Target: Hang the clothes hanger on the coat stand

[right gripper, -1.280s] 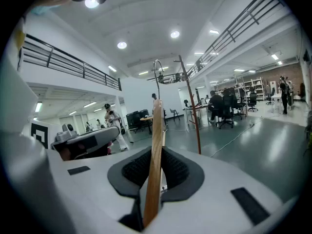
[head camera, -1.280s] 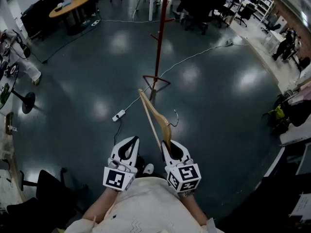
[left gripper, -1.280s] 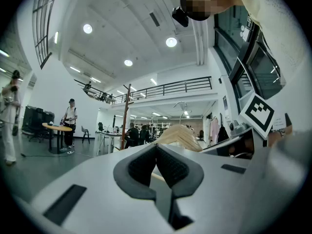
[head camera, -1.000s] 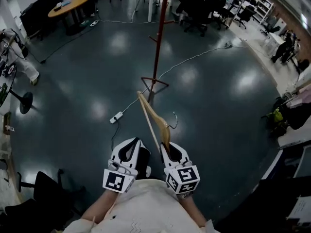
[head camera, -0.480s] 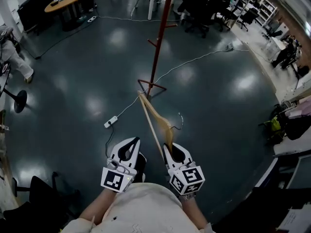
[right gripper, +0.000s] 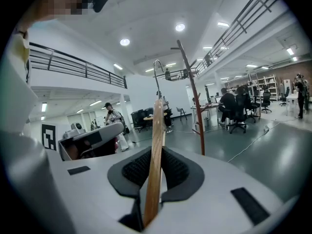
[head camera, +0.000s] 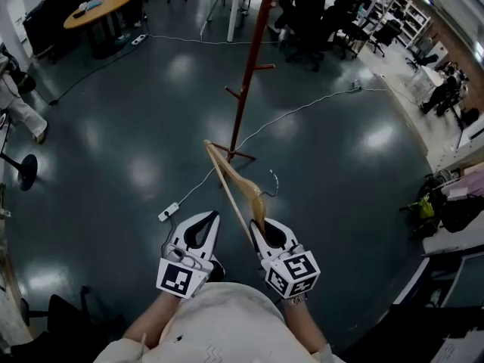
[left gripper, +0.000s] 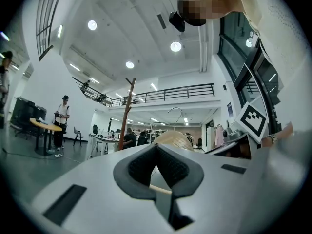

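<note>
A wooden clothes hanger (head camera: pixel 234 181) with a metal hook (head camera: pixel 274 181) sticks forward from my right gripper (head camera: pixel 262 228), which is shut on one end of it. In the right gripper view the wooden arm (right gripper: pixel 157 130) stands between the pads, and its hook (right gripper: pixel 157 67) rises above. The red-brown coat stand (head camera: pixel 243 89) stands ahead on the dark floor, its pegs clear of the hanger. My left gripper (head camera: pixel 198 231) is beside the right one, shut with nothing in it (left gripper: pixel 157 151). The hanger's end (left gripper: pixel 171 138) shows past it.
A white power strip (head camera: pixel 168 212) and its cable lie on the floor left of the stand's base (head camera: pixel 231 154). A round table (head camera: pixel 94 7) is far left. Desks and office chairs (head camera: pixel 306 10) with seated people stand behind. A person (head camera: pixel 19 104) is at the left edge.
The head view has come closer to the coat stand and its base sits lower in the picture. Both grippers keep their pose, the right one still gripping the hanger.
</note>
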{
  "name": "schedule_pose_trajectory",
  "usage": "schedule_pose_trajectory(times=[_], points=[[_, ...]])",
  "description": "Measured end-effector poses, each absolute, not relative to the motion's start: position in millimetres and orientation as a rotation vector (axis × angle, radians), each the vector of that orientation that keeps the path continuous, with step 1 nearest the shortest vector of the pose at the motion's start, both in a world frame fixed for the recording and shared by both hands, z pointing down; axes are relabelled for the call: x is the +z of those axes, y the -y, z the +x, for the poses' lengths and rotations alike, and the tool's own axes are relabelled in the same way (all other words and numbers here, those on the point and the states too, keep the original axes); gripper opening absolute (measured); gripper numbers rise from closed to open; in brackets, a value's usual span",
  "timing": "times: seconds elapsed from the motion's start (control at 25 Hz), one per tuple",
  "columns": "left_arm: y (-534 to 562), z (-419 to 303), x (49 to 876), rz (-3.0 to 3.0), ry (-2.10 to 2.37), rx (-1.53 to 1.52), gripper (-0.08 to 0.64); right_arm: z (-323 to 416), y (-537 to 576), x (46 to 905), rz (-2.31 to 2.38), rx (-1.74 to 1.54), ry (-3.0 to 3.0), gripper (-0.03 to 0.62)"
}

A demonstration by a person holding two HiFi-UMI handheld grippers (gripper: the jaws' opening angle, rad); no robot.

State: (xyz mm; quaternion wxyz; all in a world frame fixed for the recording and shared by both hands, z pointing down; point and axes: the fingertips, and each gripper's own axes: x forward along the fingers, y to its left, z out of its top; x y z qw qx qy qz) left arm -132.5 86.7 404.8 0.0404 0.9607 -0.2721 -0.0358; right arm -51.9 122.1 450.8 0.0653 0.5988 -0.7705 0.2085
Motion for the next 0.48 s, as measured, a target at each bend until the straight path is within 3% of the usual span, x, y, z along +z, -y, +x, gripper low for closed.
schedule_pose_trajectory(times=[0.24, 0.48], points=[[-33.3, -117.9, 377.8, 2.938, 0.829, -0.266, 0.012, -44.4, -71.2, 440.1, 1.758, 0.561, 2.379, 0.069], [-8.2, -114.6, 385.5, 2.943, 0.825, -0.14, 0.012, -32.2, -35.7, 434.8, 1.682, 0.538, 2.418, 0.069]])
